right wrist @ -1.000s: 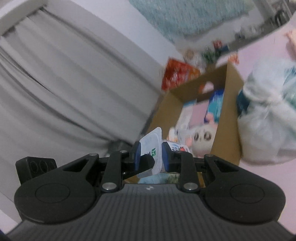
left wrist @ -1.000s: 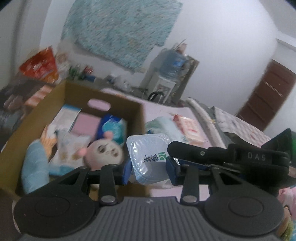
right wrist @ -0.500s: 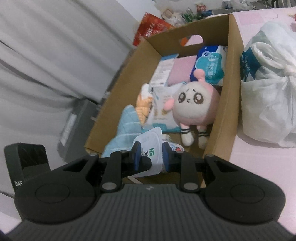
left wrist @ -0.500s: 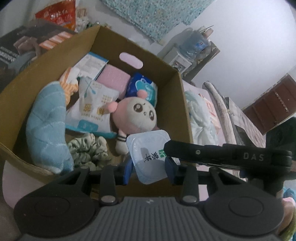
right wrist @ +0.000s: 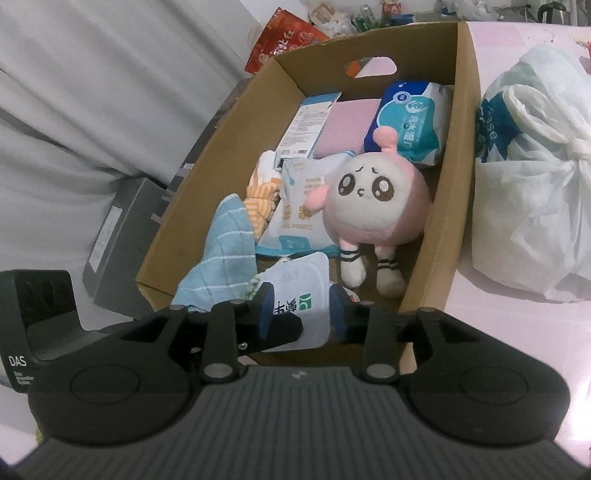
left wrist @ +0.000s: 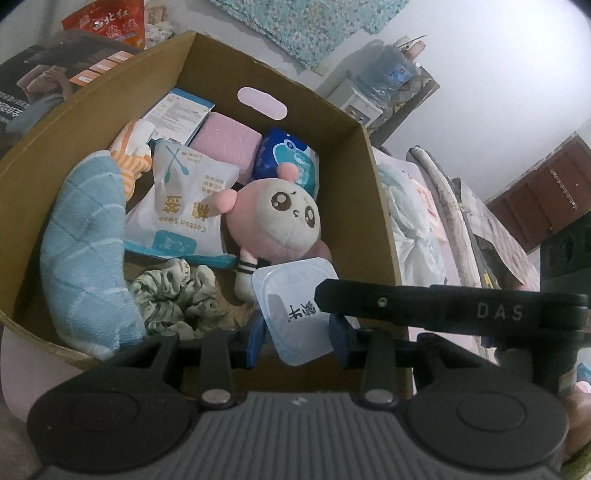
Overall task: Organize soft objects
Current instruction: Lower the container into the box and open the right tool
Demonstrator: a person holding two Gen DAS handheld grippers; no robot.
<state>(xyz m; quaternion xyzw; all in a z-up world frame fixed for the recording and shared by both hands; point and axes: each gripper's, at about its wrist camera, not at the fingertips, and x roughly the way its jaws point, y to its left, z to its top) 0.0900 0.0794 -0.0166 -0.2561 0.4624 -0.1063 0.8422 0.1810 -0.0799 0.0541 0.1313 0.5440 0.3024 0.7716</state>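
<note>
both the left tongs (left wrist: 297, 332) and right tongs (right wrist: 301, 314) are closed onto one white wet-wipe packet (left wrist: 295, 310), held over the near end of the cardboard box (left wrist: 380, 206). inside the box, just beyond the packet, lies a pink plush doll (left wrist: 277, 218).

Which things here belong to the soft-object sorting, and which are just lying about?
Job:
white packet, held by both grippers, left and right
cardboard box
pink plush toy
blue towel
cotton swab pack

Lying about:
tied plastic bag
water dispenser
red snack bag
</note>
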